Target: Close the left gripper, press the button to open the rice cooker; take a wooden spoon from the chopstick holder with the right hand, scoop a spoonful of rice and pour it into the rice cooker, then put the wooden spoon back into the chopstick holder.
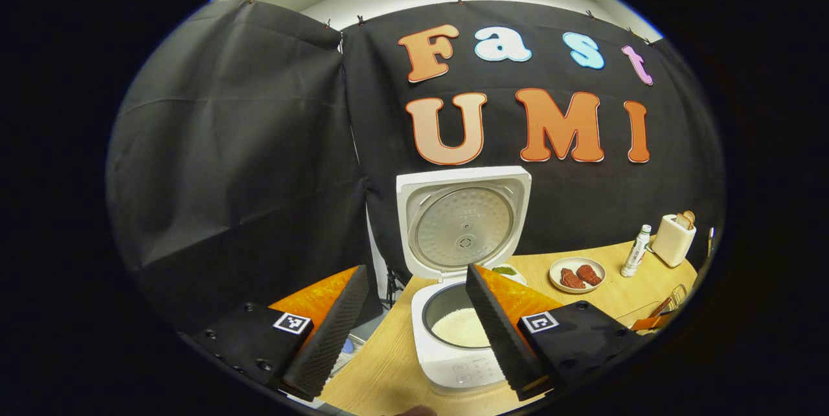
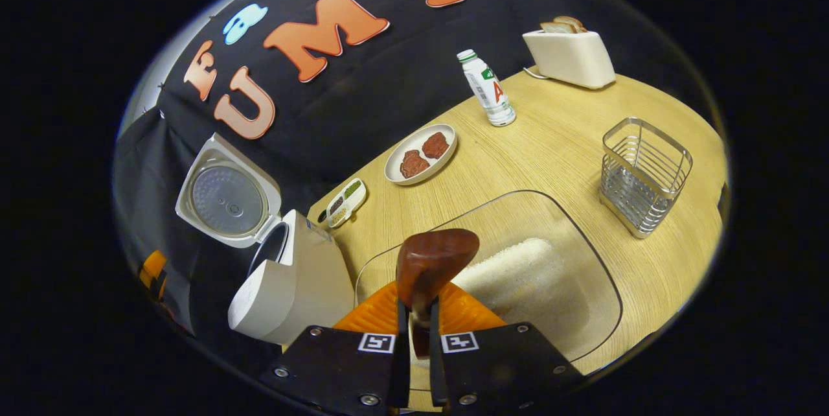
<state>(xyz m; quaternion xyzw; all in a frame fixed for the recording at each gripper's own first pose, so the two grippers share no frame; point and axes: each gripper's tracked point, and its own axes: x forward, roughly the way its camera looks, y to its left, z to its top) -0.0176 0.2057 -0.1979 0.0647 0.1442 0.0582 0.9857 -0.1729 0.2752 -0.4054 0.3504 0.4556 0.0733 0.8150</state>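
Now the lid's already up on the rice cooker [image 1: 453, 338], white rice in its pot, so the button step looks done; the left gripper [image 1: 414, 332] sits with its fingers spread wide, holding nothing, framing the cooker from the front. In the right gripper view the right gripper [image 2: 418, 338] is pinched tight on the handle of the wooden spoon [image 2: 432, 267], bowl of the spoon pointing to 12 o'clock, hovering over the clear glass dish [image 2: 583, 312] with its heap of raw rice [image 2: 511, 267] just at 2 o'clock of the spoon. Can't tell whether the spoon bowl carries rice; I see only its back. The chopstick holder [image 2: 643, 176], wire mesh, stands at 2 o'clock, well apart from the dish, nothing in it. The cooker [image 2: 291, 286] is at 9 o'clock, near the dish edge. My guess is the step is the scoop or the carry. To do it well: dip the spoon bowl low into the heap, level it before lifting, swing toward 9 o'clock slowly, tip only once over the pot opening. Risk: grains spilling on the table [image 2: 557, 144], handle slipping in the pinch. Plate of meat [image 2: 421, 153], bottle [image 2: 487, 89], toaster [image 2: 570, 56] stay out of the path.
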